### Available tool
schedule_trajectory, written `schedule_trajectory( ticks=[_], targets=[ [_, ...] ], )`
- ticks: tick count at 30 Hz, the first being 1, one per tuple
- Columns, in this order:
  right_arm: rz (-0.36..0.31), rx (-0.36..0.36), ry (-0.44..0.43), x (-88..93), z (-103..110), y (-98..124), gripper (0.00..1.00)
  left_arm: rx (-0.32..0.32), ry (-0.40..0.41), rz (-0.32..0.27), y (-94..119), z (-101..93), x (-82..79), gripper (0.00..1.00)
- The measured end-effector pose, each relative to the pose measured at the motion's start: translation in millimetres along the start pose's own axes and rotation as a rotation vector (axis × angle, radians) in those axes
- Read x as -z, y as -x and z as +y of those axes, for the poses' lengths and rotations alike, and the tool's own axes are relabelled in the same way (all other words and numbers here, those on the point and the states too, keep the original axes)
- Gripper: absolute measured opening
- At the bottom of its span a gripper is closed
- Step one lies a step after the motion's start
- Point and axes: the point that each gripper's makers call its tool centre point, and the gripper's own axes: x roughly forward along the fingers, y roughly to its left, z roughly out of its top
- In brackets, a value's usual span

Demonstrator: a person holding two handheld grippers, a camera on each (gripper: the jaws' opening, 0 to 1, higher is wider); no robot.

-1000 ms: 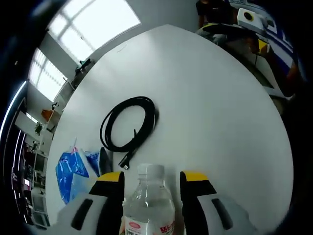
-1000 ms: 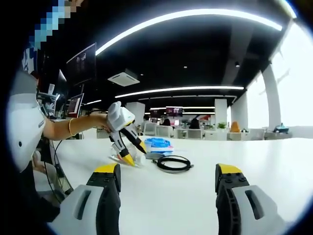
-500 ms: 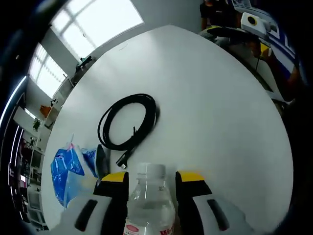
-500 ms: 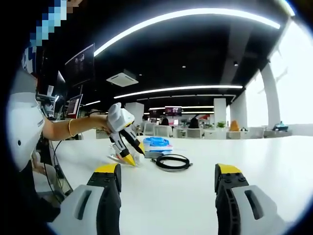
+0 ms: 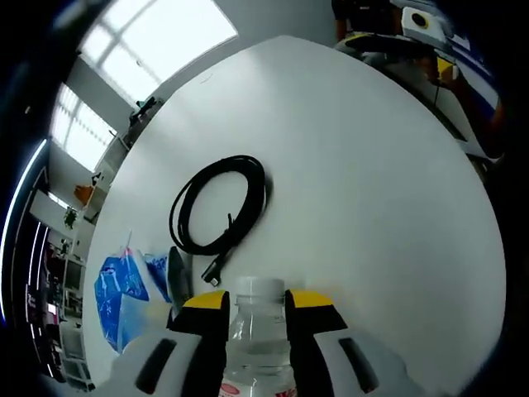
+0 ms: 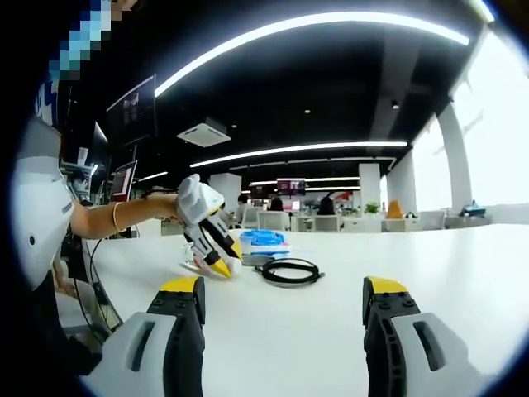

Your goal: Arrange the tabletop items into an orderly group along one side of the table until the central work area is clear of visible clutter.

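At the bottom centre of the left gripper view, a clear water bottle [image 5: 258, 343] with a white cap is clamped between the yellow-tipped jaws of the left gripper [image 5: 258, 299]. Just beyond, a coiled black cable [image 5: 219, 204] and, lower left, a blue packet [image 5: 114, 285] are seen on the white table [image 5: 372, 182], whose right half lies bare up to its curved edge. In the right gripper view, the right gripper [image 6: 285, 289] is held with jaws spread wide over bare tabletop at the bottom.

The left hand-held gripper [image 5: 256, 299] has its yellow-tipped jaws pressed against both sides of a clear water bottle [image 5: 258, 343] with a white cap. Beyond it on the white worktop [image 5: 372, 190] lies a coiled black cable [image 5: 219, 205], one plug end pointing toward the bottle. A blue plastic bag [image 5: 124, 285] sits beside the left jaw.
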Motion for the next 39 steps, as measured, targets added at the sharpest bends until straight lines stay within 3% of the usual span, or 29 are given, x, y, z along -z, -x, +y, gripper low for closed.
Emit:
schedule_trajectory(
  ticks=[8,14,19,29,39],
  targets=[
    [-0.006,0.005,-0.008,-0.3,1,1,0.73,0.012,-0.073,-0.028,2,-1.1,-3.2,0.22],
    [-0.007,0.006,-0.017,0.1,3,2,0.73,0.023,-0.073,-0.065,4,-1.2,-4.7,0.22],
    [-0.016,0.005,-0.015,-3.3,4,2,0.73,-0.031,-0.109,-0.067,5,4.3,-6.2,0.21],
    [-0.025,0.007,-0.015,-7.2,4,5,0.73,-0.028,-0.084,-0.104,10,6.7,-7.4,0.21],
    [-0.019,0.000,0.001,-6.9,7,2,0.73,-0.056,-0.112,-0.132,25,6.6,-12.0,0.21]
  ],
)
